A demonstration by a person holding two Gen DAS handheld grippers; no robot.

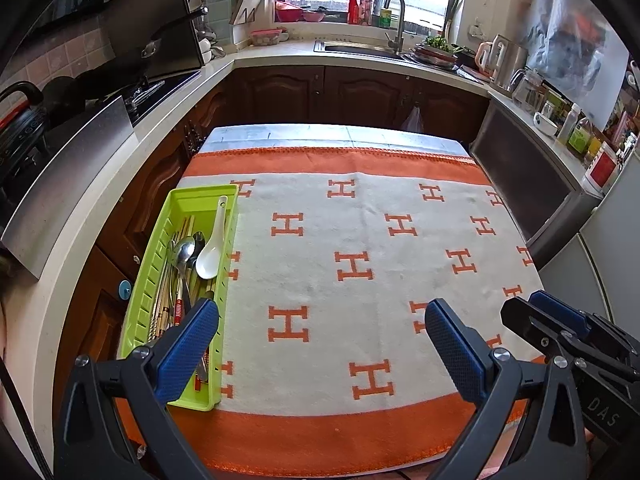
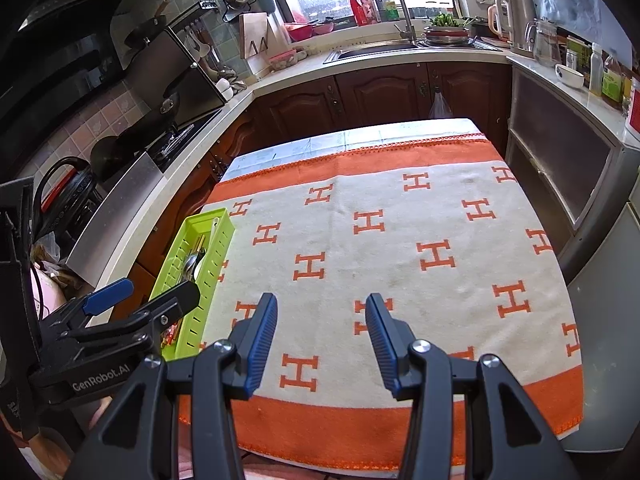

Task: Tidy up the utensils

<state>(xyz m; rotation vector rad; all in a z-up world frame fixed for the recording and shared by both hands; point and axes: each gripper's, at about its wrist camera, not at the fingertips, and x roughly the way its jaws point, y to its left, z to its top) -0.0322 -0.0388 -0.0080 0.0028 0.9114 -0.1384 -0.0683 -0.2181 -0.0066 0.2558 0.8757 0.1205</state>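
Reading "GenRobot.AI" in white on its black body, the left gripper (image 1: 320,344) hangs with jaws spread wide and empty beside the long lime-green plastic utensil tray (image 1: 154,280). That tray sits at the left edge of the cream-and-orange H-patterned cloth (image 1: 360,240), holding a white ceramic spoon (image 1: 211,254), steel spoons (image 1: 184,250) and chopsticks. The right gripper (image 2: 322,336), marked "DAS", holds nothing, jaws parted.

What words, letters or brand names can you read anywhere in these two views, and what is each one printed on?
"GenRobot.AI": on the body of the left gripper, seen from the right wrist view.
"DAS": on the body of the right gripper, seen from the left wrist view; it may be cut off.
"H": repeated in orange across the table cloth.
Labels on the bottles on the counter at the right: too small to read.
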